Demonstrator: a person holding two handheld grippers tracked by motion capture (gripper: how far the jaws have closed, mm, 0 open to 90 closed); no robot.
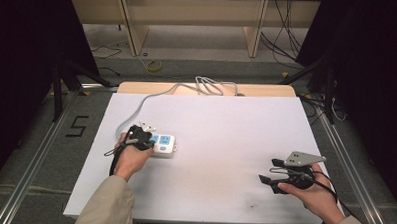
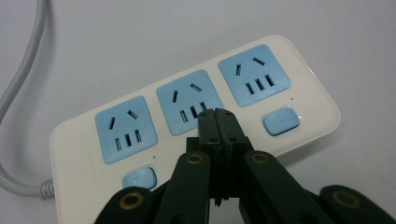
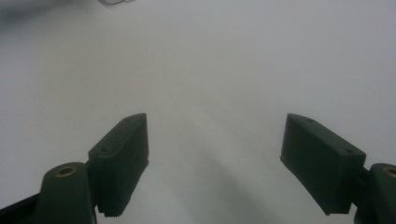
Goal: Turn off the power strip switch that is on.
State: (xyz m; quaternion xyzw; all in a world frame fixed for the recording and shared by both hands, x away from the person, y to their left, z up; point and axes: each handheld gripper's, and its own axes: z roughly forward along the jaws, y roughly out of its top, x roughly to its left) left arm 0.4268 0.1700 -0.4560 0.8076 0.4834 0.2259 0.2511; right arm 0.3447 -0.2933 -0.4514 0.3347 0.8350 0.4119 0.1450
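Note:
A white power strip (image 1: 164, 145) with three blue sockets lies left of centre on the white table (image 1: 220, 138). Its grey cord (image 1: 147, 97) runs off the far edge. My left gripper (image 1: 144, 138) sits over the strip's left end. In the left gripper view the left gripper (image 2: 216, 113) is shut with nothing between its jaws, its tip over the power strip (image 2: 196, 112) at the middle socket (image 2: 189, 100), between two blue buttons (image 2: 280, 120). My right gripper (image 1: 269, 170) rests near the table's front right, open and holding nothing. In the right gripper view the right gripper (image 3: 215, 135) faces bare table.
A small white plug-like piece (image 1: 147, 125) lies just behind the left gripper. The cord coils (image 1: 215, 85) at the table's far edge on a wooden board. Metal rails run down both sides of the table, with cables on the floor beyond.

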